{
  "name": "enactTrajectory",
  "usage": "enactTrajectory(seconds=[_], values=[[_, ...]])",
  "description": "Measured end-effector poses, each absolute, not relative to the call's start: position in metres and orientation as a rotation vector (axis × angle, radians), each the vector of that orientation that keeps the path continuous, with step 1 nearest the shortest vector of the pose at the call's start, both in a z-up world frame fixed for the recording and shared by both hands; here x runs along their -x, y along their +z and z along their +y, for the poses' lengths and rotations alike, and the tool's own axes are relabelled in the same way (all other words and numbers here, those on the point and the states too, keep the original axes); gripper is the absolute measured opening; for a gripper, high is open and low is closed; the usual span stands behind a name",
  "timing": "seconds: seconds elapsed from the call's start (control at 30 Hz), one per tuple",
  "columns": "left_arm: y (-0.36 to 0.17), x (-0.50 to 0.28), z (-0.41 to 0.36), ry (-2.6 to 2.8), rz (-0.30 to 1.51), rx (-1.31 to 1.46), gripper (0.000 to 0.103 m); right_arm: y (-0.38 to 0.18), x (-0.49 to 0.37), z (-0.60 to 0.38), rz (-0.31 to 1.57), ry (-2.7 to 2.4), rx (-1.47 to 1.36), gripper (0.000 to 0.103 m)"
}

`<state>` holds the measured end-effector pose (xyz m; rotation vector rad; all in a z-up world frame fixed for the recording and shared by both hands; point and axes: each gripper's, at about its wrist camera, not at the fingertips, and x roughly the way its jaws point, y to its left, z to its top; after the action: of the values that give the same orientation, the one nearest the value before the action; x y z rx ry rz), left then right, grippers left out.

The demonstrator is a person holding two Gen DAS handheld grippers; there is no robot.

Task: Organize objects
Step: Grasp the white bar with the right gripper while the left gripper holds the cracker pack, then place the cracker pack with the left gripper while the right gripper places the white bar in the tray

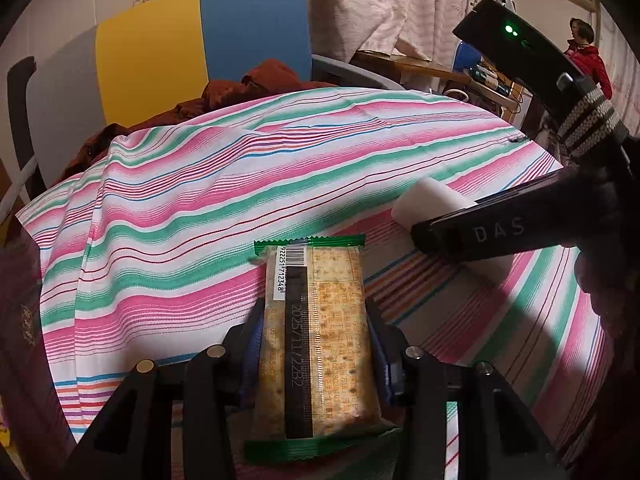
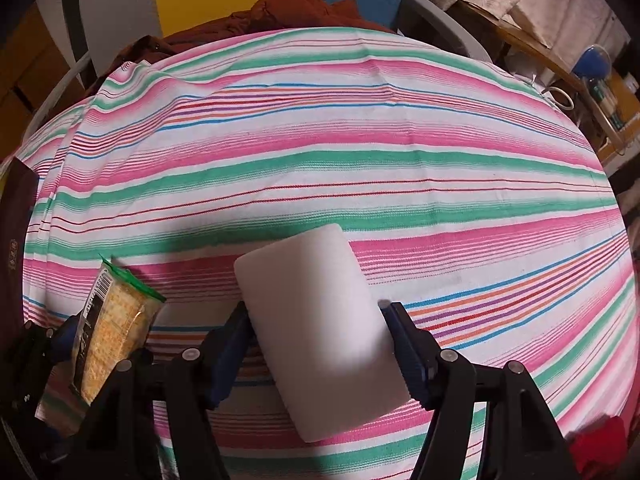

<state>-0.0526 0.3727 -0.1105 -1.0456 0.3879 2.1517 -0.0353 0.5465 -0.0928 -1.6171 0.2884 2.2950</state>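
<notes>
Here, the left hand-held gripper (image 1: 318,320) was closed on a clear, green-edged plastic packet of tan crackers (image 1: 318,344), its blue-padded black fingers (image 1: 256,336) pressing the packet's two long sides. The packet lay lengthwise between them, barcode end pointing away from the camera, a dark strip with a printed date running down its middle, held above the tabletop covered by a pink, green and white striped cloth (image 1: 180,208).

The right hand-held gripper (image 2: 316,316) was set about as wide as the white rectangular foam block (image 2: 320,328) between its fingers, and gripped it: the left pad (image 2: 236,332) was against one long side and the right pad (image 2: 404,344) against the other. The block was tilted, its far end toward the upper right (its near corner hung over the striped cloth; whether it touched the cloth could not be told).

In the left wrist view the same gripper (image 1: 416,236) entered from the right, with only the block's far end showing past a black finger marked "DAS". In the right wrist view the cracker packet sat at the lower left, partly hidden by the gripper frames. A dark maroon object (image 1: 20,320) at the left edge was cut off and hard to identify.
</notes>
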Motion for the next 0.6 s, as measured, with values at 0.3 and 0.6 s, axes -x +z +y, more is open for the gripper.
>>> enactTrajectory(seconds=[0.3,0.6], values=[[-0.071,0.034,0.343,2.207,0.356,1.005,0.045,-0.082,0.041,0.528,0.247,2.412,1.569,0.066],[-0.026,0.018,0.303,2.276,0.313,0.923,0.045,-0.079,0.039,0.497,0.18,2.506,1.577,0.066]])
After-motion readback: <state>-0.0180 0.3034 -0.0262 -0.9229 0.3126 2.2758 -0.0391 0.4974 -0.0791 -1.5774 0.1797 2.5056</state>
